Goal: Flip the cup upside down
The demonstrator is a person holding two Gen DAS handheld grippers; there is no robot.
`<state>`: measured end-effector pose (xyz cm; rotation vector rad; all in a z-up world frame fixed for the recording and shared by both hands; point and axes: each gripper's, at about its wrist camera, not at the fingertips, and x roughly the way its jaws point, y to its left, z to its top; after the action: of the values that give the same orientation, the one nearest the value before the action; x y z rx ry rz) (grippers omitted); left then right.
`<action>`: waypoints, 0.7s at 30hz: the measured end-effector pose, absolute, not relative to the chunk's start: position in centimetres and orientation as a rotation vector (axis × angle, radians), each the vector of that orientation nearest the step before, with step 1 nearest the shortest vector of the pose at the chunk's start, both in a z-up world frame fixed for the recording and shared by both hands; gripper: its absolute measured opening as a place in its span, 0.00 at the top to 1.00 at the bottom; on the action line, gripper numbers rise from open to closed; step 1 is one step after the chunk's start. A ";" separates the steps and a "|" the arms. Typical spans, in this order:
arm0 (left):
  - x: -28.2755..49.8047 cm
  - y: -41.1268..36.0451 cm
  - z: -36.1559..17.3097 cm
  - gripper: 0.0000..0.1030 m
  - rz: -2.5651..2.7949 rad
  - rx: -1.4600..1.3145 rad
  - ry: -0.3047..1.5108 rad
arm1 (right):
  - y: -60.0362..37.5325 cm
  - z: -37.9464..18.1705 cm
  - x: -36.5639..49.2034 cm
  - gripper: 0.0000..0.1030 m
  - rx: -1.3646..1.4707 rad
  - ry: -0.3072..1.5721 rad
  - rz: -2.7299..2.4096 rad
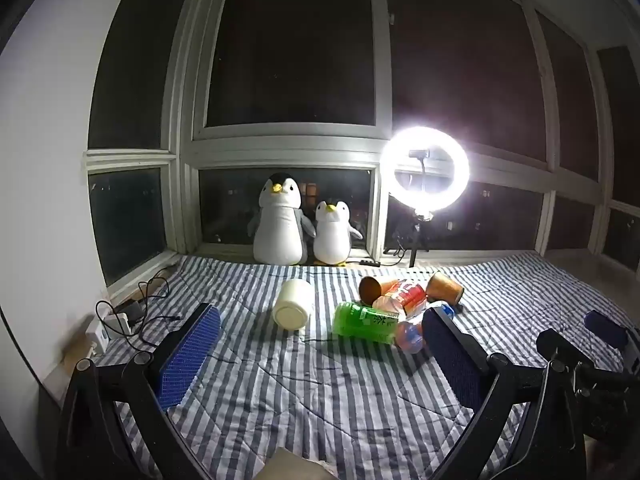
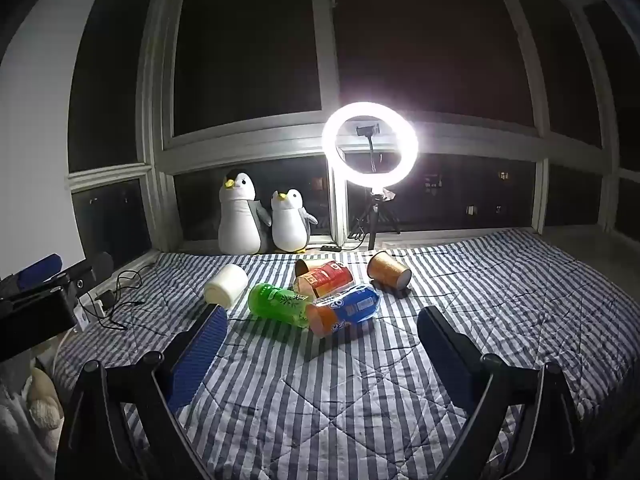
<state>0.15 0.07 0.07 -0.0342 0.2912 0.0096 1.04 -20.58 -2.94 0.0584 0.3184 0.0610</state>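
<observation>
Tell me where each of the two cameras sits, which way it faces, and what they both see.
Left wrist: rides the left gripper, facing across the striped quilt toward the window; its own open blue-padded fingers frame the white cup; the right gripper shows at the right edge.
Right wrist: rides the right gripper, facing the same way from further right; open fingers frame the green bottle; the left gripper shows at the left edge.
Shared: two plush penguins, the ring light, the heap of cups and bottles.

Right claw (image 2: 320,344) hangs wide open over the striped bed (image 2: 500,300), holding nothing. Brown paper cup (image 2: 389,270) lies tipped on its side near the green bottle (image 2: 278,304).
</observation>
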 end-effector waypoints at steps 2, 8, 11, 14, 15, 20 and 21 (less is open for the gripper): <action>-0.2 -0.3 -0.1 0.01 0.011 -0.026 0.267 | -20.3 -3.0 1.0 0.09 0.041 0.323 0.057; 0.0 0.7 0.0 0.01 0.019 -0.047 0.280 | -20.4 -3.0 1.1 0.09 0.038 0.324 0.051; 0.2 0.5 -0.1 0.01 0.032 -0.043 0.289 | -20.6 -2.9 0.9 0.09 0.026 0.312 0.052; 0.1 0.5 0.1 0.01 0.041 -0.040 0.286 | -20.7 -2.9 1.2 0.09 0.021 0.309 0.046; 0.2 0.4 0.0 0.01 0.043 -0.037 0.286 | -20.7 -2.9 1.3 0.09 0.020 0.308 0.046; 0.4 0.3 0.0 0.01 0.045 -0.033 0.284 | -20.5 -3.0 1.3 0.09 0.023 0.298 0.042; 0.6 0.4 0.0 0.01 0.045 -0.034 0.287 | -20.4 -3.0 1.4 0.09 0.025 0.297 0.040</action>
<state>0.61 0.44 0.03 -0.0340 0.2868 0.0447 1.36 -20.38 -2.97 0.0249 0.2973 0.0401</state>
